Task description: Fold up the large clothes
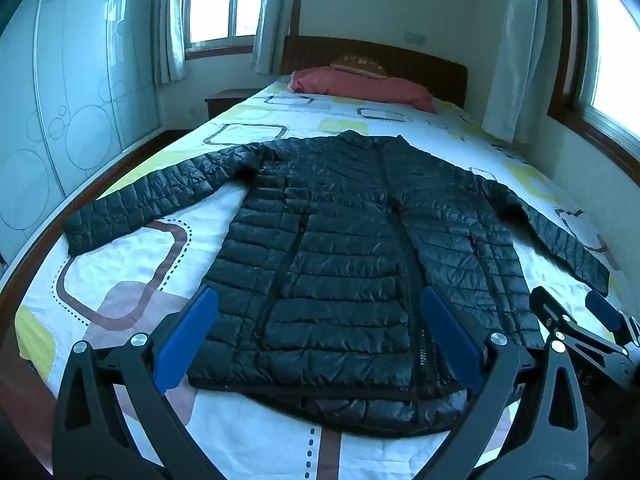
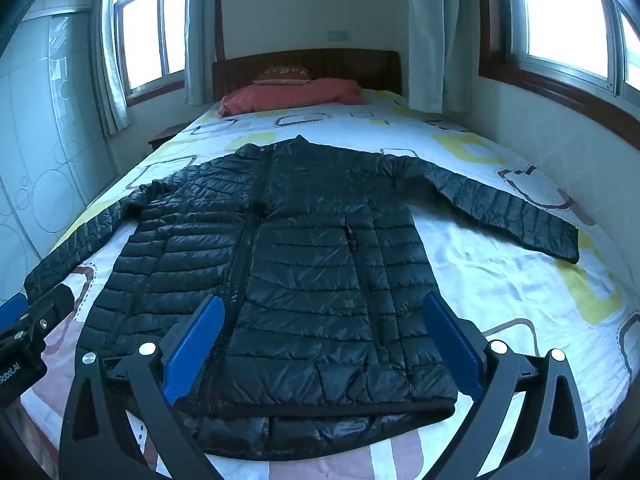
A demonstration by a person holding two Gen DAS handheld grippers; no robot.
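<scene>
Left gripper (image 1: 320, 336): fingers spread wide, empty, above the hem. Black quilted puffer jacket (image 1: 352, 240) lies flat on the bed (image 1: 256, 432), sleeves outspread. Probably light, soft, slippery; pinch cuffs or hem corners. Right gripper (image 2: 324, 344): wide apart, empty.

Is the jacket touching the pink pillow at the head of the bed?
Apart. In the right wrist view, a wide stretch of patterned sheet lies between the jacket collar and the pink pillow.
</scene>
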